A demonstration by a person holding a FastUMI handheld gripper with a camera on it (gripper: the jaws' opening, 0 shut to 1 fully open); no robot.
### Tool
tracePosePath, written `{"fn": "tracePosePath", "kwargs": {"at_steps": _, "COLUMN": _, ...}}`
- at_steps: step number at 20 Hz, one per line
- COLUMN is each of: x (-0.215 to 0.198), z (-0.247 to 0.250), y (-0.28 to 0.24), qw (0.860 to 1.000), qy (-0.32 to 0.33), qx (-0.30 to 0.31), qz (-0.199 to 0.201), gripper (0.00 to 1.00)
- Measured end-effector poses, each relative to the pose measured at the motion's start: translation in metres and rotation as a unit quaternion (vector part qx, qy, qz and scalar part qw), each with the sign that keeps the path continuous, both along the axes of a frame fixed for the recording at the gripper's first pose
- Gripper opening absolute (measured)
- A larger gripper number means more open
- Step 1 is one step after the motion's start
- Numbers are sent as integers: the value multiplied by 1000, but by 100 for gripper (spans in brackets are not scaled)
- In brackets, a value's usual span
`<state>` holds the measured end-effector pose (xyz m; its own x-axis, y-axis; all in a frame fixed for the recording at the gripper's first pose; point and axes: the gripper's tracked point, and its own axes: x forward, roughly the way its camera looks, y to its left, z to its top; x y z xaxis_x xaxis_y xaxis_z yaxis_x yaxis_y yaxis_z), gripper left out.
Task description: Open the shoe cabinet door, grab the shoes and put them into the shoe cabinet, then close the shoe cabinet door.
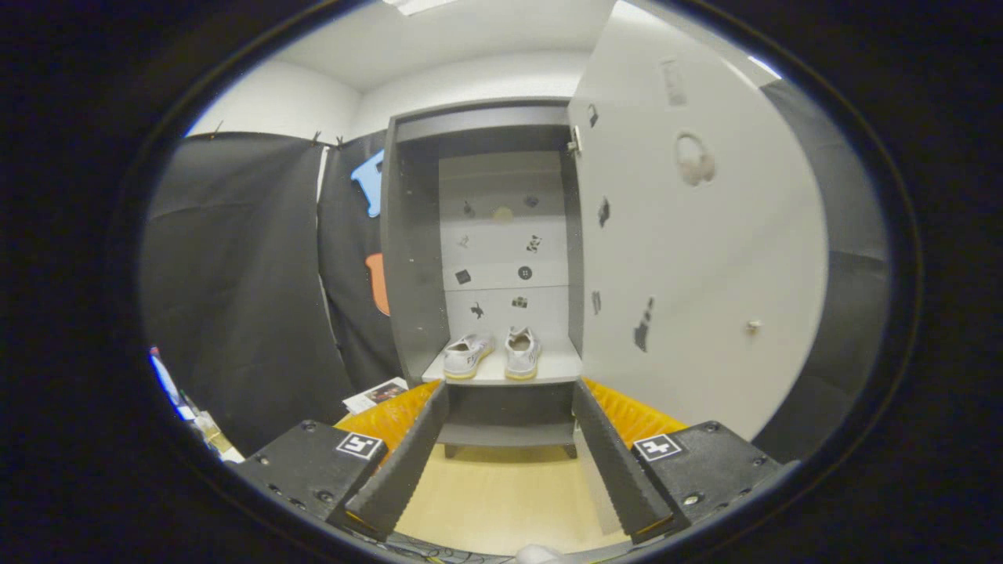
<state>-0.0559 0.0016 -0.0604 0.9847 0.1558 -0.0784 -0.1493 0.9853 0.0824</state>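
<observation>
Two shoes [492, 354] sit on cabinet shelf [548, 370] w/ door [705, 258] open; tongs [509, 439] spread wide, empty. Closing door likely remains.

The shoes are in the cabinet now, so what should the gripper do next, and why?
Probably swing toward the open door to push it shut. Both white sneakers already sit side by side on the shelf of the shoe cabinet, well beyond the fingers. The gripper is open and holds nothing, and the door stands wide open on the cabinet's right, so closing seems the only step left.
</observation>
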Motion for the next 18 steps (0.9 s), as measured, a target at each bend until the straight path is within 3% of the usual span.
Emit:
{"fn": "tracePosePath", "kwargs": {"at_steps": 6, "x": -79, "z": 10, "y": -106, "qw": 1000, "qy": -15, "qx": -3, "qz": -16, "gripper": 100}}
{"fn": "tracePosePath", "kwargs": {"at_steps": 9, "x": -94, "z": 10, "y": -159, "qw": 999, "qy": -19, "qx": -6, "qz": -41, "gripper": 100}}
{"fn": "tracePosePath", "kwargs": {"at_steps": 15, "x": -72, "z": 12, "y": -225, "qw": 996, "qy": -25, "qx": -5, "qz": -84, "gripper": 99}}
{"fn": "tracePosePath", "kwargs": {"at_steps": 18, "x": -40, "z": 15, "y": -226, "qw": 997, "qy": -28, "qx": -3, "qz": -77, "gripper": 99}}
